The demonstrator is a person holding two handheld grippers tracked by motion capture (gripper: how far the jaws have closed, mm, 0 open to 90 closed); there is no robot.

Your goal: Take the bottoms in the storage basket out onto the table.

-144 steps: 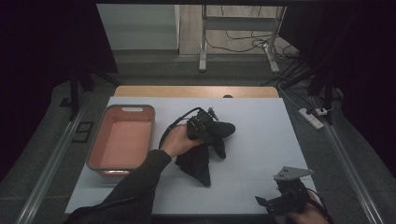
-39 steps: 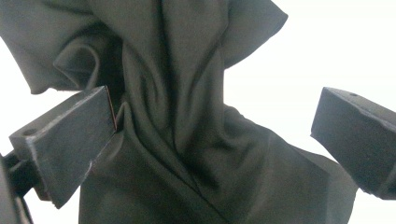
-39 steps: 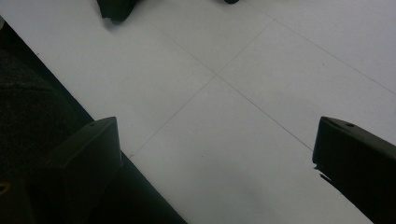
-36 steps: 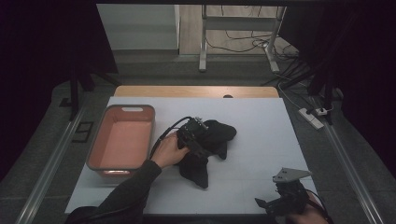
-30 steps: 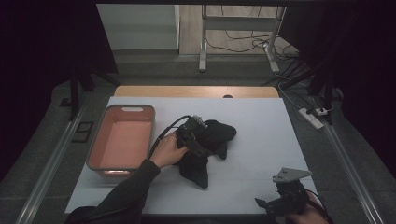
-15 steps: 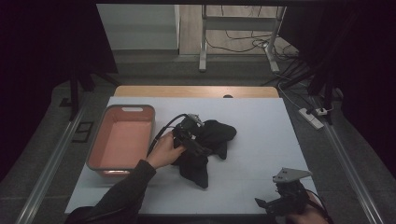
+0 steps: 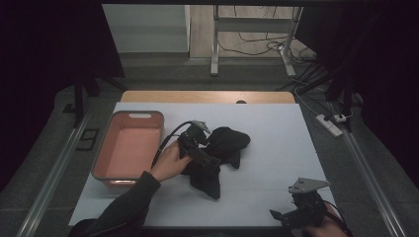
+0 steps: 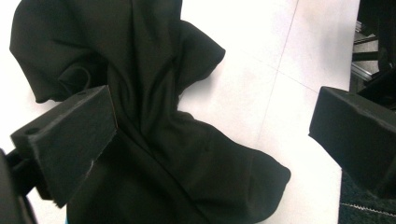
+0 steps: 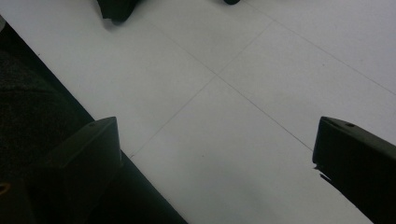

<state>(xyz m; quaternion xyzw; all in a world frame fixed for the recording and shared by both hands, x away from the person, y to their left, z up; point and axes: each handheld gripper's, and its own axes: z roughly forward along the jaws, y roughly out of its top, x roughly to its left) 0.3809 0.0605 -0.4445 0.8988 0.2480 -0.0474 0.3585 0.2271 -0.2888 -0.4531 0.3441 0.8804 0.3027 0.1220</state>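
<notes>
Left gripper [image 7: 210, 159] low over black cloth [image 7: 222, 150] mid-table, jaws spread wide, cloth between them. Right gripper [image 7: 296, 215] near table [image 7: 276, 133] front edge, jaws apart, holding nothing. Pink tray [image 7: 129, 148] left of cloth.

A black cloth [image 7: 220, 158] lies crumpled and folded on the white table [image 7: 276, 148], near its middle, just beside the pink tray [image 7: 106, 157].
</notes>
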